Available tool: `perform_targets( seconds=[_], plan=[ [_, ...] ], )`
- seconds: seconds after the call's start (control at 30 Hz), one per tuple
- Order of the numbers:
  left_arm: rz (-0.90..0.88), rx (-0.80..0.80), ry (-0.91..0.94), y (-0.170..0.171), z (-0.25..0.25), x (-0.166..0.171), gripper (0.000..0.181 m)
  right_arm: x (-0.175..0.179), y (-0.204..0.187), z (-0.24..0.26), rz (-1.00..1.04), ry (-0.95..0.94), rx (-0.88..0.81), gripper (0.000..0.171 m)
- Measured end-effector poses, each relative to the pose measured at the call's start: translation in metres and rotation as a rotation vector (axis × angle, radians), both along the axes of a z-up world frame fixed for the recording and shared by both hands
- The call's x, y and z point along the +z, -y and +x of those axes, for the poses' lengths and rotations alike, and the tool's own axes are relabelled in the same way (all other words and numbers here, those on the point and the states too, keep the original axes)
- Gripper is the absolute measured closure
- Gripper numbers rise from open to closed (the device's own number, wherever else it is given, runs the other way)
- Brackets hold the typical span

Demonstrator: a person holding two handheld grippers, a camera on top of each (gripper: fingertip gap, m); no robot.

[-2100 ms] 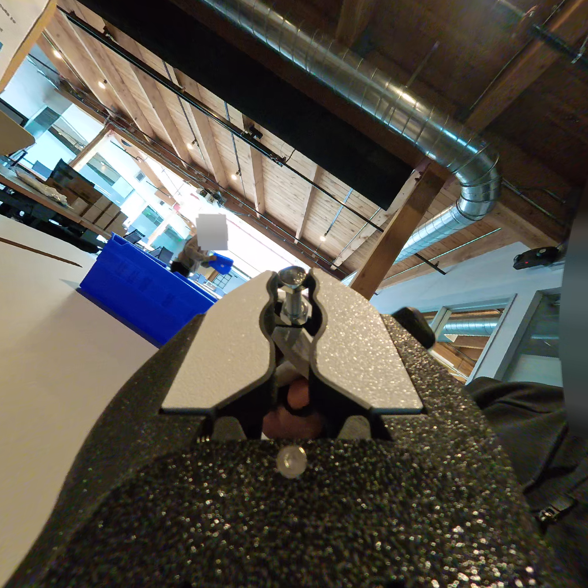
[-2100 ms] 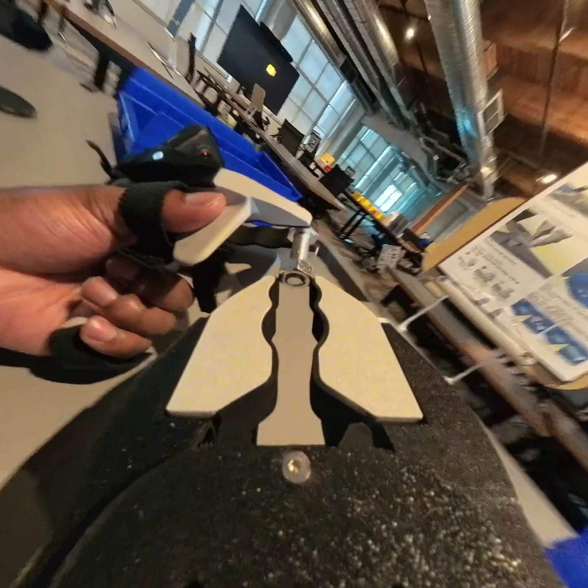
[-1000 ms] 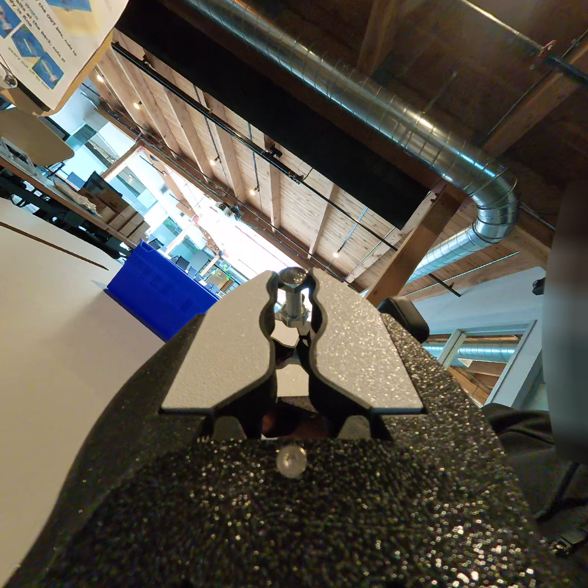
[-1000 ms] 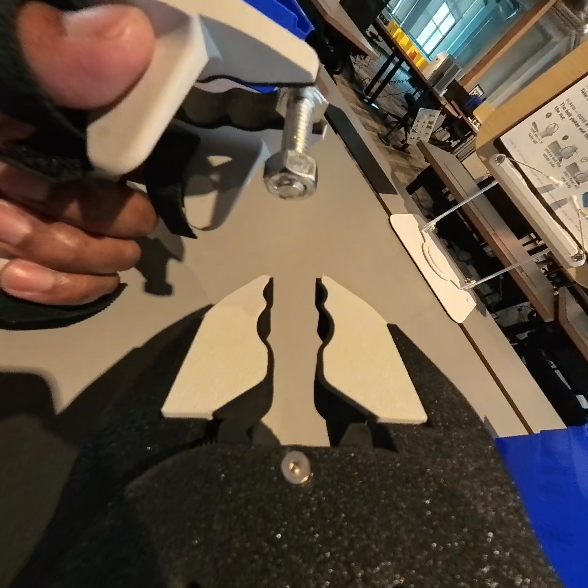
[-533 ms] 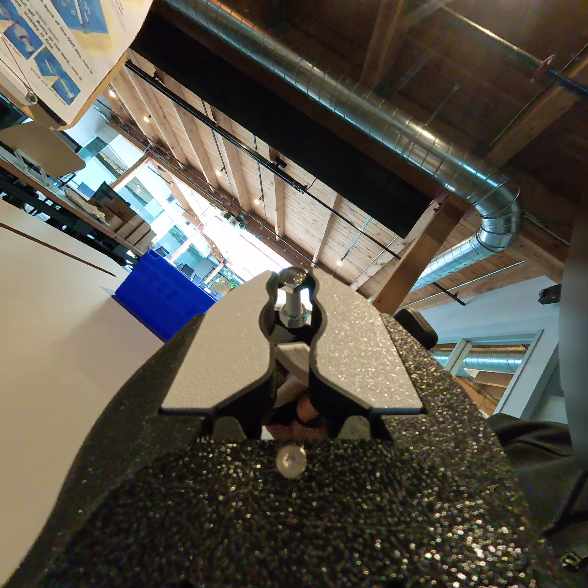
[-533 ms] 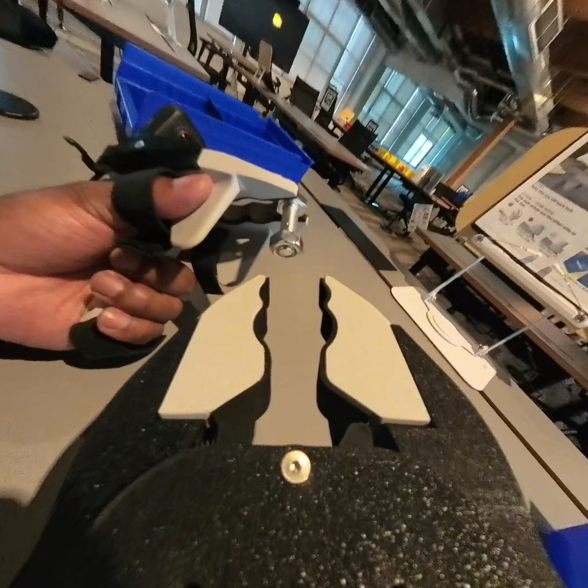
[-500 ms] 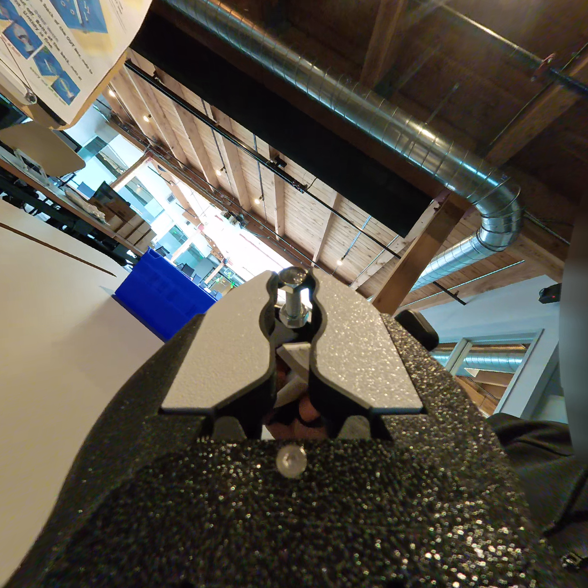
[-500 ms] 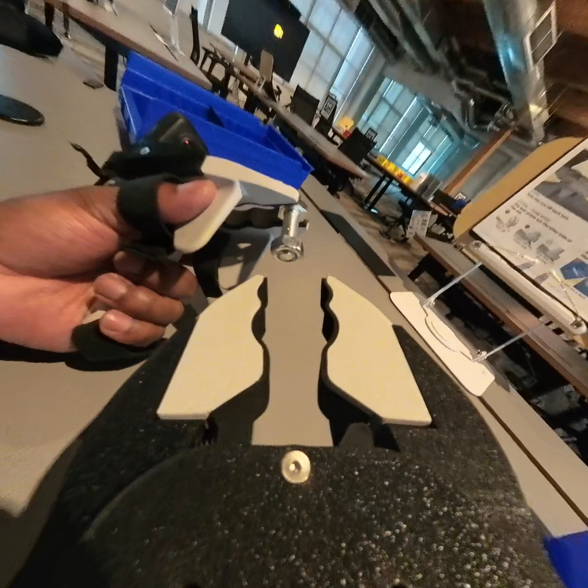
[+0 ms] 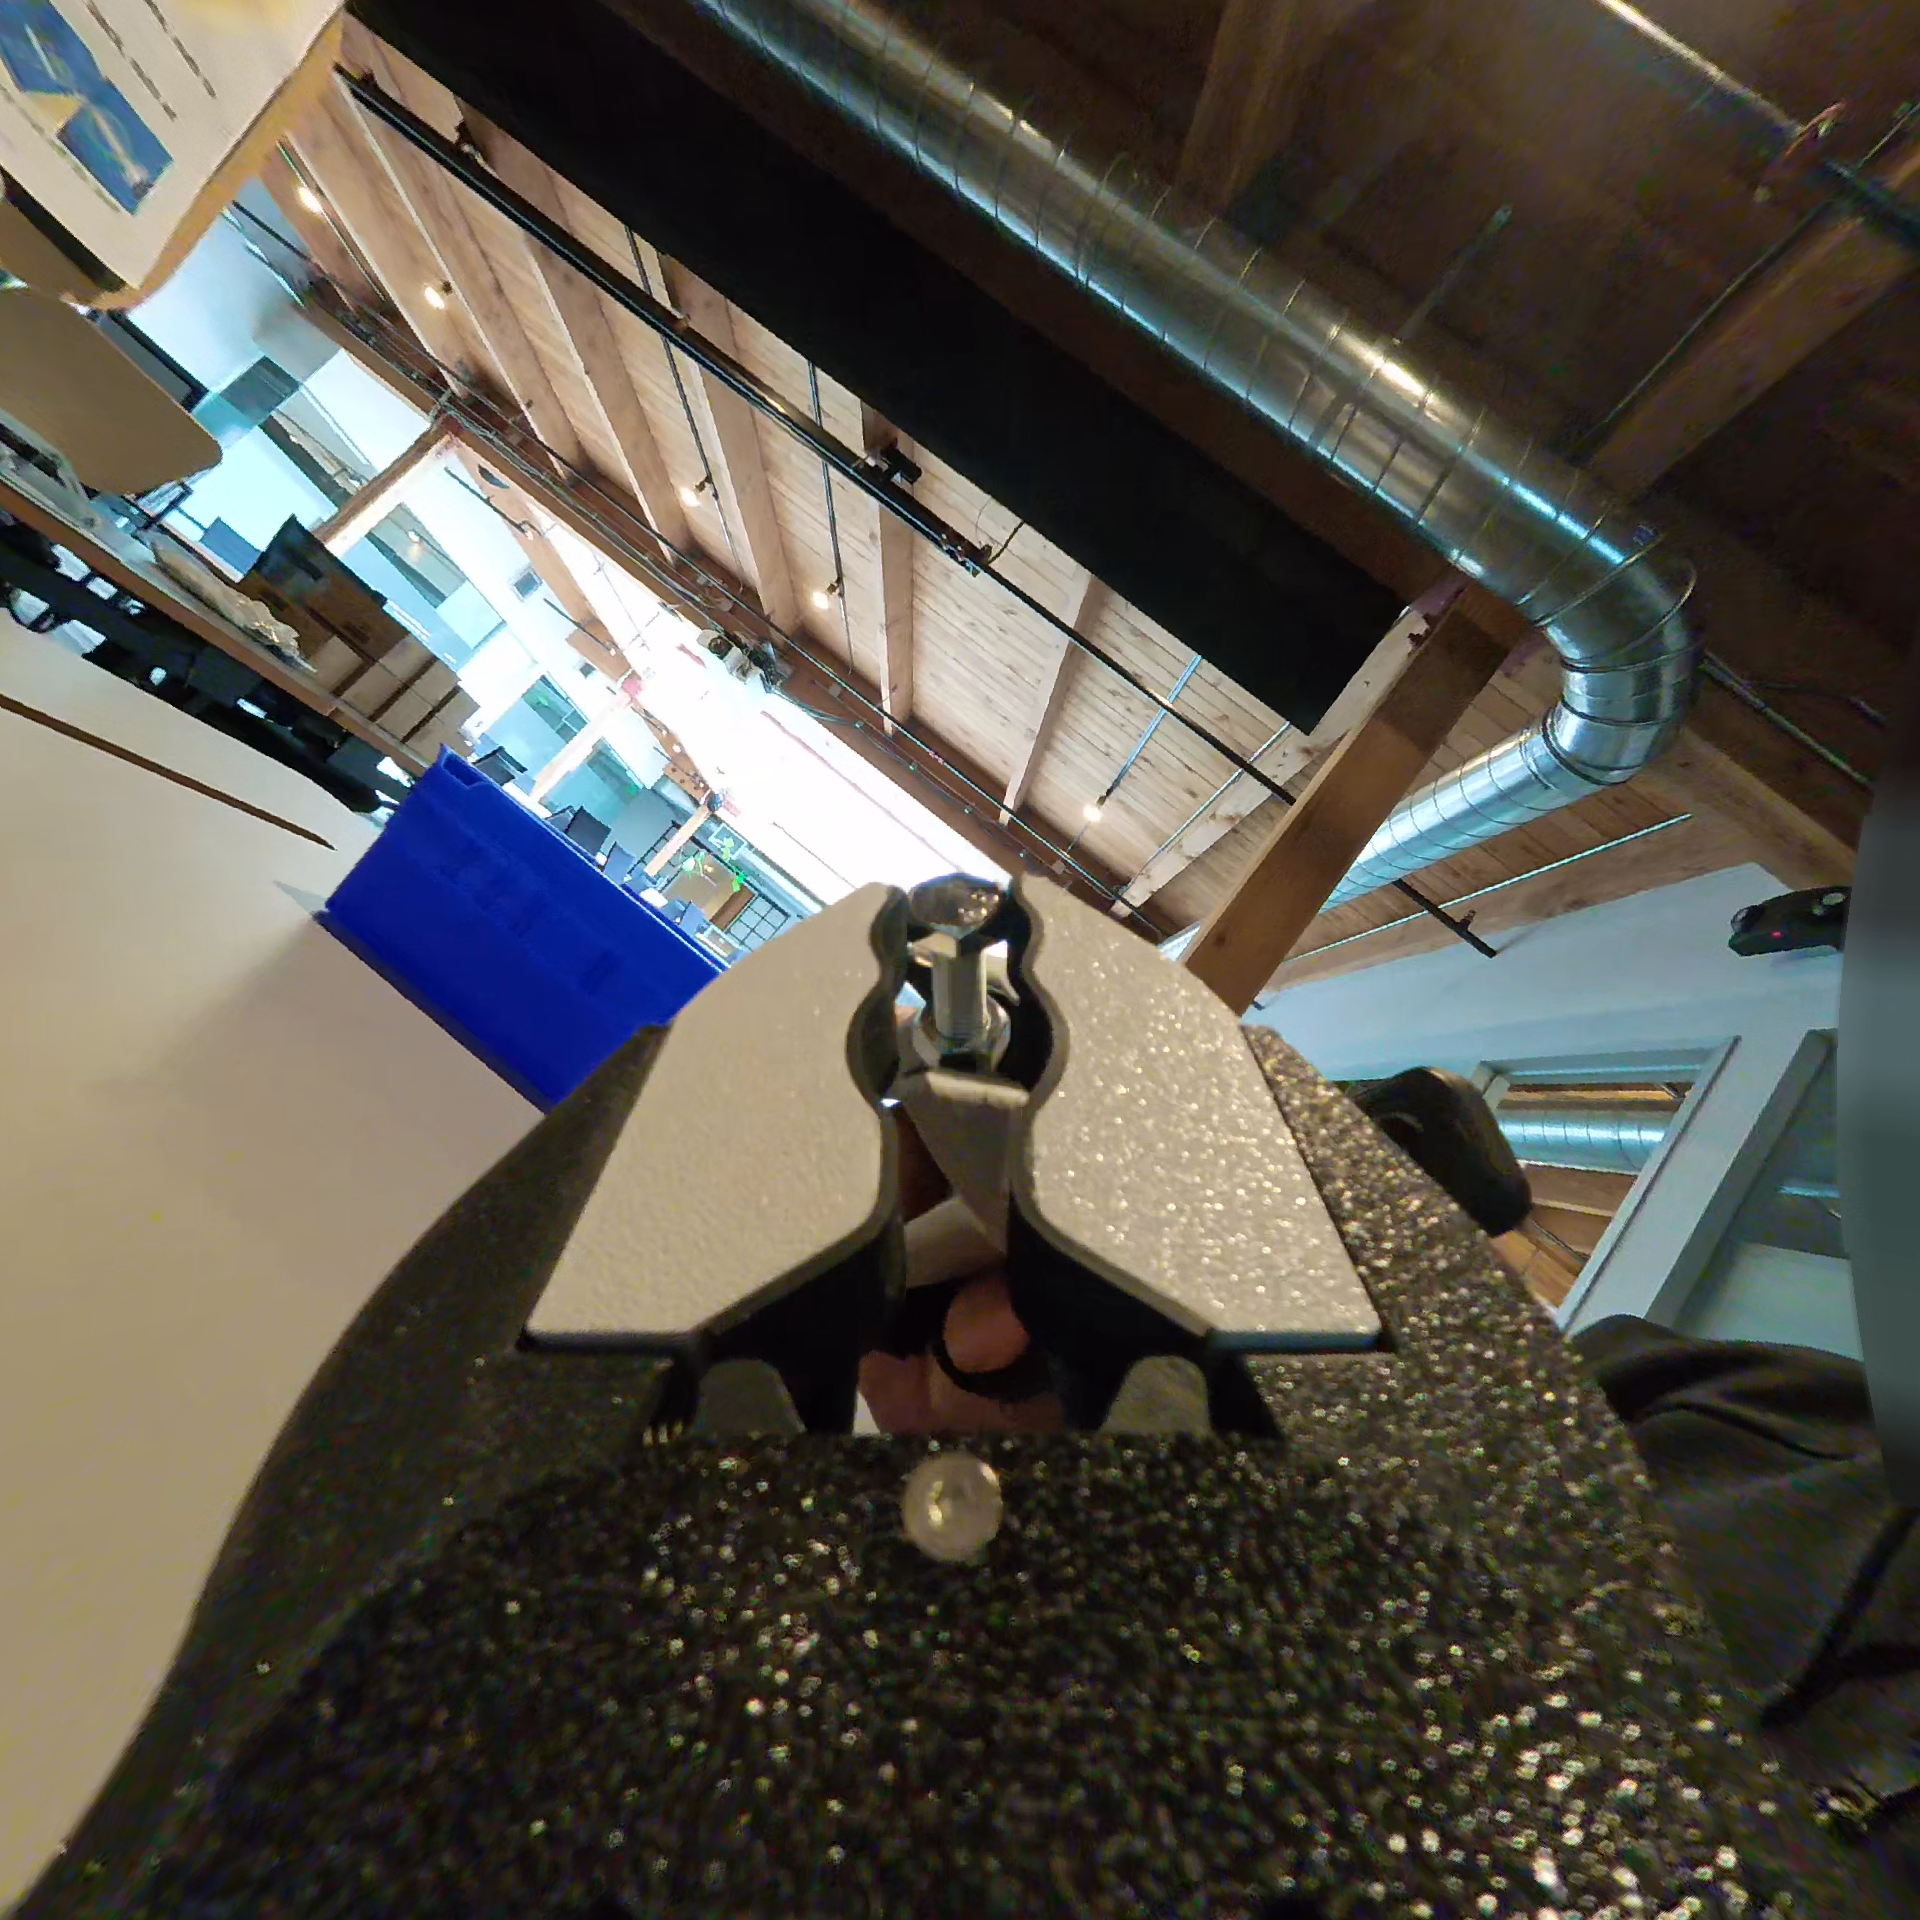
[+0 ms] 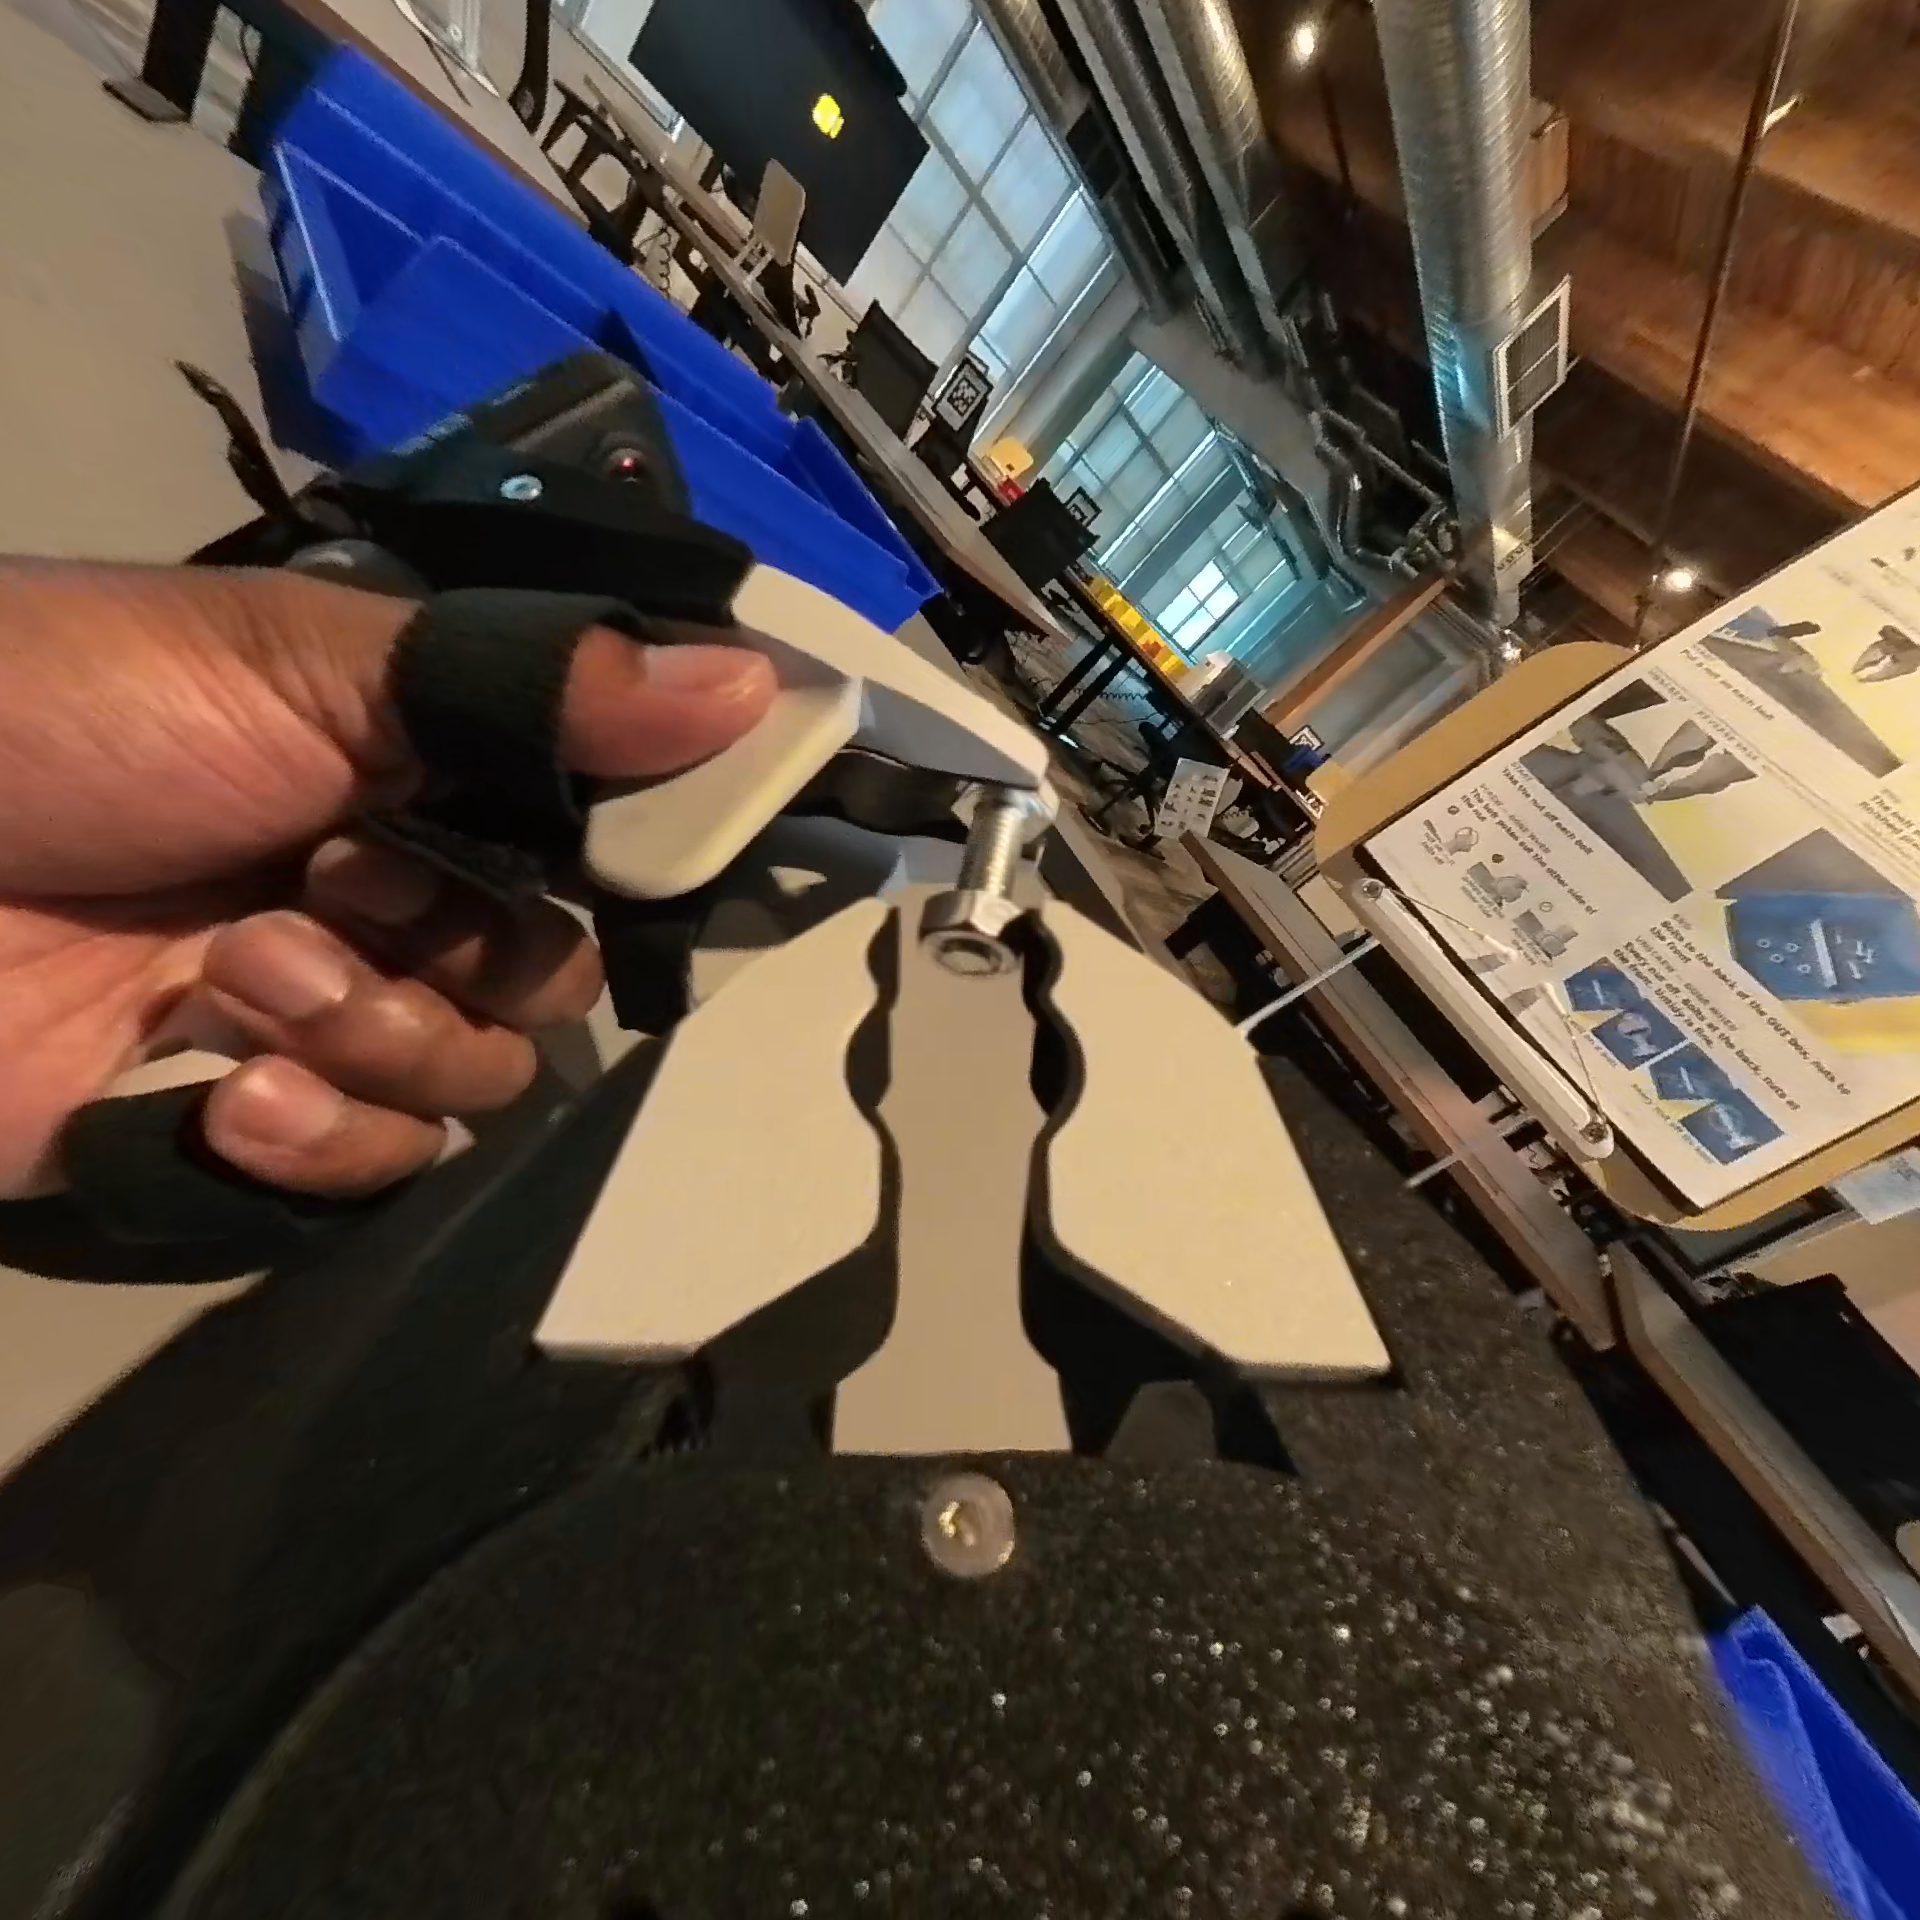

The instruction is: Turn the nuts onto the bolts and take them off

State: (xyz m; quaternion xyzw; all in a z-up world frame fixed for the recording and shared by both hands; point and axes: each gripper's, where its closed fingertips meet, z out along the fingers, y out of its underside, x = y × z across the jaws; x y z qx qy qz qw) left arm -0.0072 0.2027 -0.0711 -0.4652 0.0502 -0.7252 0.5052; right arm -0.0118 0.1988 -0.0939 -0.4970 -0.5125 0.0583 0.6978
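Left gripper [image 9: 957, 940] clamps bolt [image 9: 956, 992] by its head, so shaft is free | right gripper [image 10: 961, 940] apart around nut [image 10: 968, 928], ready to turn it, I judge

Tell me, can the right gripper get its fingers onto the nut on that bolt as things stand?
Probably yes. The right gripper is open and the nut sits at the gap between its fingertips, at the free end of the bolt that the left gripper clamps by the head. Nothing shows between them.

Left hand-held gripper [image 9: 956, 935] clamped, tilted upward — right hand-held gripper [image 10: 961, 935] spread wide.
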Motion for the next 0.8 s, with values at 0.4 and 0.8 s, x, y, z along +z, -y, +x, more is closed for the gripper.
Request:
perform_targets(
  seconds=[0.4,0.8],
  plan=[
    [0.015,0.012,-0.007,0.001,0.000,0.001,0.165,0.002,0.012,-0.006,-0.905,-0.462,0.527,0.153],
    [0.002,0.029,0.044,-0.001,-0.008,0.003,0.165,0.004,-0.001,0.002,-0.075,-0.083,0.059,0.122]
  ],
)
